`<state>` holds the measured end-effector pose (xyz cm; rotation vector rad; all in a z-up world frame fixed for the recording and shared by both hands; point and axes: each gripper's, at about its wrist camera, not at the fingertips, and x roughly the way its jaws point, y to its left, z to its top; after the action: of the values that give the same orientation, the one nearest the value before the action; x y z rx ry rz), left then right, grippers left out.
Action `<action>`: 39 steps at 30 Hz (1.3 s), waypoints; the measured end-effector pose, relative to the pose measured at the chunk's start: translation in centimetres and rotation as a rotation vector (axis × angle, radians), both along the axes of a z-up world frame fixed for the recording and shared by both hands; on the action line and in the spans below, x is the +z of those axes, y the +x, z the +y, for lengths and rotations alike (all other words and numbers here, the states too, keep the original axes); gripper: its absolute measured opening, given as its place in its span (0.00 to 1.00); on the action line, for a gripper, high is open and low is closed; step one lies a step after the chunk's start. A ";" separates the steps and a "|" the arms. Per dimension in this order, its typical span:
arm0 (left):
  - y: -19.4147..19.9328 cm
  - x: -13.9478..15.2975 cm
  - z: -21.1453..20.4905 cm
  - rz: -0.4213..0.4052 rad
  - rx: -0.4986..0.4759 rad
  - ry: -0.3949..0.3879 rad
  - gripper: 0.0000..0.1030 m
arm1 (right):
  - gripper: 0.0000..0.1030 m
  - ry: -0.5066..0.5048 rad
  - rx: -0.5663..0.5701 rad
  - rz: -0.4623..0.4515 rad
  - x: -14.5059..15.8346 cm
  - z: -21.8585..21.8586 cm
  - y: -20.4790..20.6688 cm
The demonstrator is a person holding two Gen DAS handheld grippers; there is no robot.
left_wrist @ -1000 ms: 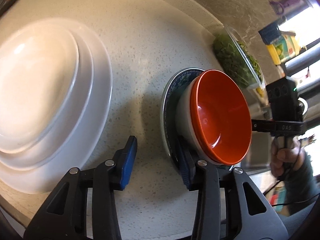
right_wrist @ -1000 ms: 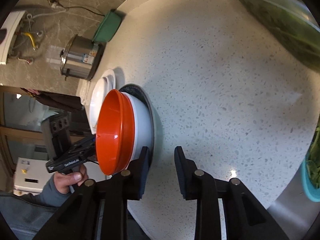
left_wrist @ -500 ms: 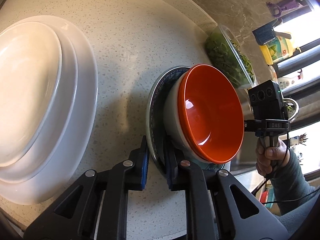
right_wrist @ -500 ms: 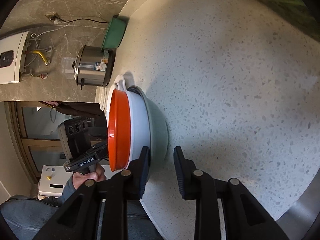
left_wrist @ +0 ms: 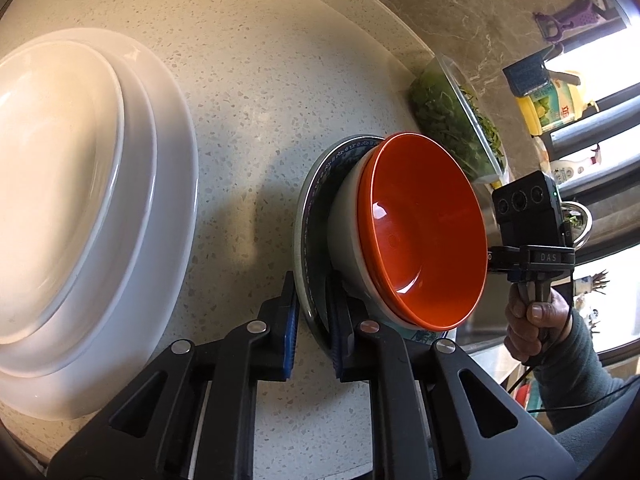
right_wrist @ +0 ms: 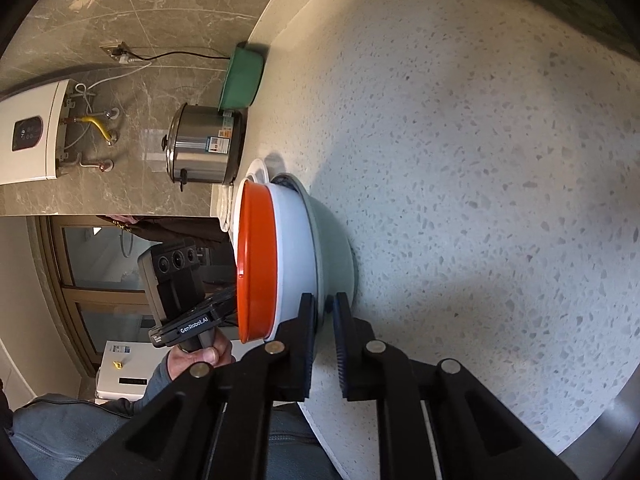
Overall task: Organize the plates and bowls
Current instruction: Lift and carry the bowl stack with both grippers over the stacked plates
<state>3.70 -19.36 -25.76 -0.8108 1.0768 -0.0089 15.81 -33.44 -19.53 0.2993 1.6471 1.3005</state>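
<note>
A: Where's the stack?

B: On the table (left_wrist: 248, 128), near its front edge. An orange bowl (left_wrist: 420, 236) sits nested in a white bowl (left_wrist: 346, 236), and both sit on a blue-patterned plate (left_wrist: 316, 200). A pile of white plates (left_wrist: 80, 208) lies well apart, on the left gripper's side.

A: And the jaws?

B: The left gripper (left_wrist: 310, 328) is clenched on the plate's rim, one pad above and one below. The right gripper (right_wrist: 323, 332) is pinched on the opposite rim, as far as its own camera shows; the contact is partly hidden by the bowls.

A: So both ends are held. What worries you?

B: The bowls aren't gripped at all. They only rest on the plate. If one side rises faster than the other, I'd expect the plate to tilt and the bowls to slide off.

A: Anything else?

B: Glazed rim, thin bite. Either pad could slip under the weight, and then the plate swings down from the other grip. The table edge is close too, so a dropped bowl may go to the floor. A box of greens (left_wrist: 456, 120) sits just behind; a wide swing could clip it.
</note>
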 end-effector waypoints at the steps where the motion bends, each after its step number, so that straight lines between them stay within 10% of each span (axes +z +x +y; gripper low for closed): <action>1: 0.0 0.0 -0.1 0.001 -0.002 0.002 0.11 | 0.12 0.001 -0.002 -0.001 0.1 0.1 0.0; 22: 0.2 0.5 -0.6 0.000 -0.004 0.023 0.10 | 0.12 0.007 -0.008 -0.006 0.6 0.0 -0.3; 39: -3.0 6.8 3.0 -0.037 0.054 0.115 0.09 | 0.12 0.067 0.065 -0.061 5.8 4.8 -2.0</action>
<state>0.74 -16.32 -18.91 -0.7327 1.0106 0.0830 13.80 -28.64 -13.75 0.2458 1.5758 1.4024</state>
